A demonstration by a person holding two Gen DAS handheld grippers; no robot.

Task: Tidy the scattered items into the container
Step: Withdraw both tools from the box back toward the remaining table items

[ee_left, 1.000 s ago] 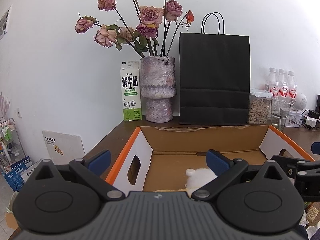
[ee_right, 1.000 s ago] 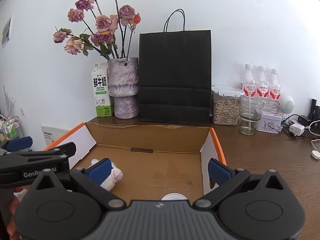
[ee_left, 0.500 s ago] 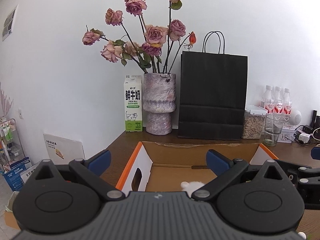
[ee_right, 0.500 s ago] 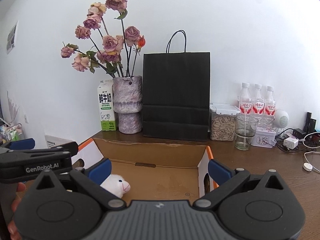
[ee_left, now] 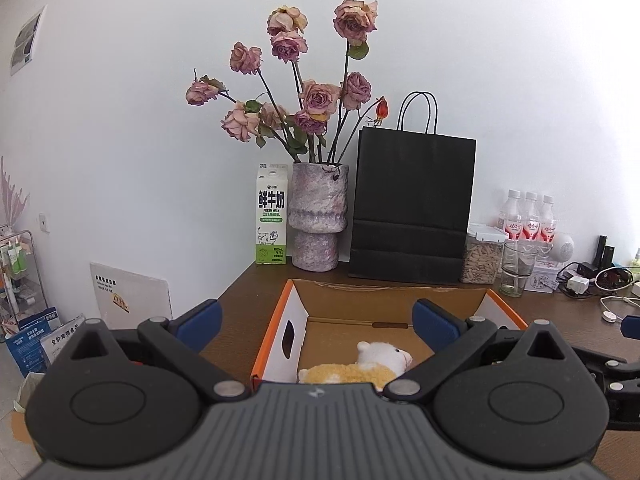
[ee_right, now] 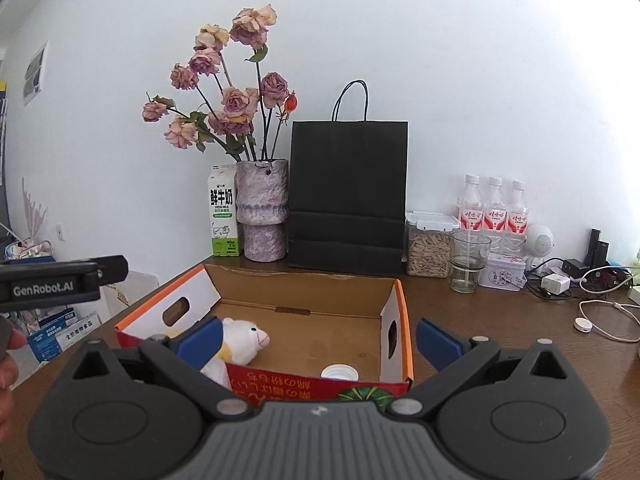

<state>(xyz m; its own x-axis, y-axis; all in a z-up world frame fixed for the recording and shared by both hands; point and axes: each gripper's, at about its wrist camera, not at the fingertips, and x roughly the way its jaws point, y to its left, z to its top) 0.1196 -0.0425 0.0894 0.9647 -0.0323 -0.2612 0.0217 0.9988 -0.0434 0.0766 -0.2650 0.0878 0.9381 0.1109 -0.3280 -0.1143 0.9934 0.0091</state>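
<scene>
Box: I see the cardboard box on the brown table, with a toy lamb and a white cap inside.
Room: white wall; far back stand a milk carton, a flower vase and a black bag.
Grippers: my left gripper and right gripper are both spread wide, holding nothing.
Hidden: my grippers cover the box's near part.

My two wrist cameras face the far wall from near the cardboard box, left and right, sharing it.
</scene>
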